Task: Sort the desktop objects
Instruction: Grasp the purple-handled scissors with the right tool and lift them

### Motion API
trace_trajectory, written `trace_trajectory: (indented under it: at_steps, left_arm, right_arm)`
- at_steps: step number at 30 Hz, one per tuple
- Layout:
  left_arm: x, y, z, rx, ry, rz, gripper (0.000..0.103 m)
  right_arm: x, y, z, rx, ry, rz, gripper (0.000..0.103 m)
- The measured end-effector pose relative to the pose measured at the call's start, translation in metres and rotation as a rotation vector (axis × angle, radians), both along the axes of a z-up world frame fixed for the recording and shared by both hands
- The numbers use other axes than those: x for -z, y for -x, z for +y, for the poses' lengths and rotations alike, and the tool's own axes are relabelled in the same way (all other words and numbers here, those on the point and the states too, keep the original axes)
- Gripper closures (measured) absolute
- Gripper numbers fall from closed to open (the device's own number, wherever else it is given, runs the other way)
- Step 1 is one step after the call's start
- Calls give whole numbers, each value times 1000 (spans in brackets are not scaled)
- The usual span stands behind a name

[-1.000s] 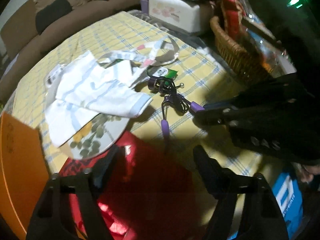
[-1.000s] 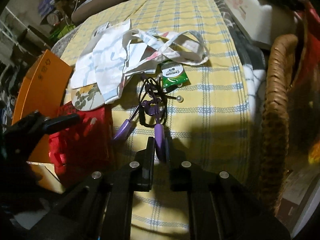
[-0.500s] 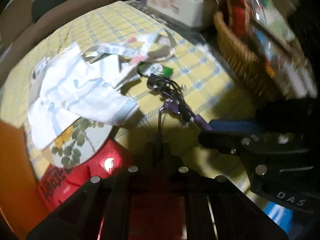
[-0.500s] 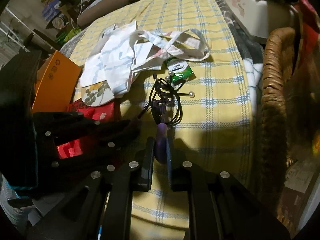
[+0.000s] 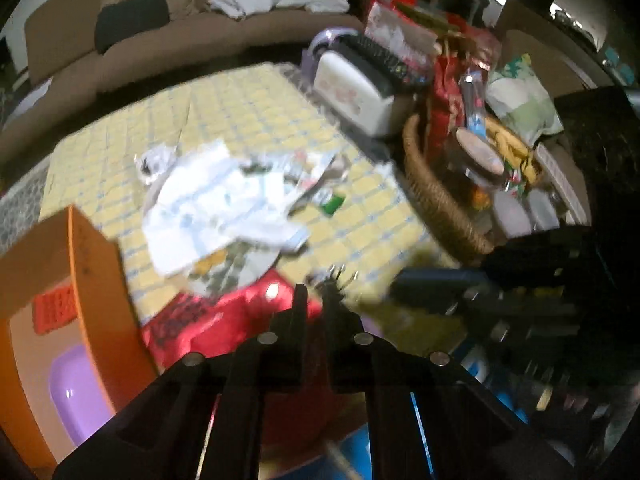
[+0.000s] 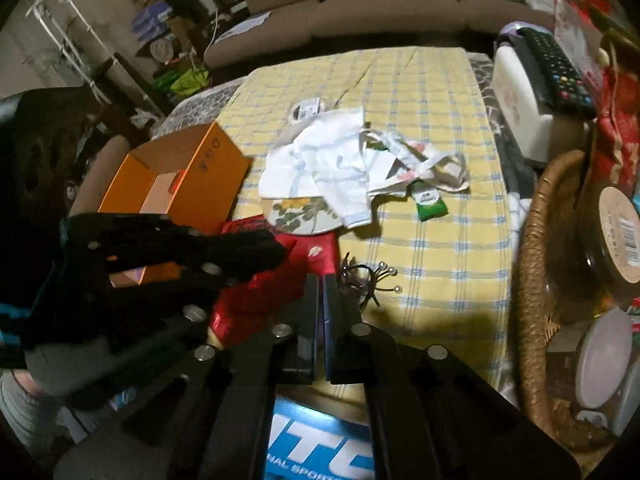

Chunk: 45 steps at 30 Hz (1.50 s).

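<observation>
The right gripper [image 6: 320, 280] has its fingers pinched narrow on a tangled black-and-purple hair clip bundle [image 6: 366, 280] with pearl-tipped prongs, at the tabletop's [image 6: 440, 240] near edge. The left gripper [image 5: 316, 292], fingers nearly closed, hovers beside it.

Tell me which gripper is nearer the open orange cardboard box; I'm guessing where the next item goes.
Left. The left gripper hangs just beside the open orange cardboard box, its fingers pointing over the red packet. The right gripper sits farther right, holding the purple tangle.
</observation>
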<state>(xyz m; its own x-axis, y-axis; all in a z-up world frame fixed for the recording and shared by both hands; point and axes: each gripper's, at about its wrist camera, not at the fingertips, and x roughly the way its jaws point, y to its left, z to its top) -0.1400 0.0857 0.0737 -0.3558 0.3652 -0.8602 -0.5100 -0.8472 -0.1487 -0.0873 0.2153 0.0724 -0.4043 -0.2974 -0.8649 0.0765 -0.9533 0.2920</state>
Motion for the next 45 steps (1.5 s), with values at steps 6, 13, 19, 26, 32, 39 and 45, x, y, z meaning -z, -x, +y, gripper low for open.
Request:
trace_trajectory:
  at_steps: [6,13,19,26,32,39,45]
  left_arm:
    - [55,-8,1,44,129,-59,78]
    - [89,-12,31,140,260,-60,75]
    - [94,-13,41,164,293,-60,71]
    - [87,0,26,80,209,-96,73]
    - [80,4,5,-8,93,-139,48]
    - [60,-6,-1,-56,18,-141,35]
    - [44,-13,-28,-161,-137,-183,24]
  right_arm:
    - [32,-2,16,84,10,-96,59]
    - [81,5,10,35,-62,-215,58]
    - [109,11,-4,-35,-95,-280,83]
    - [93,4,14,31,64,-222,93]
    - [61,-4,31,92,100,-150,92]
    - [29,-2,36,129,134,-99,92]
    - [-5,-1,28,128,108,-51,91]
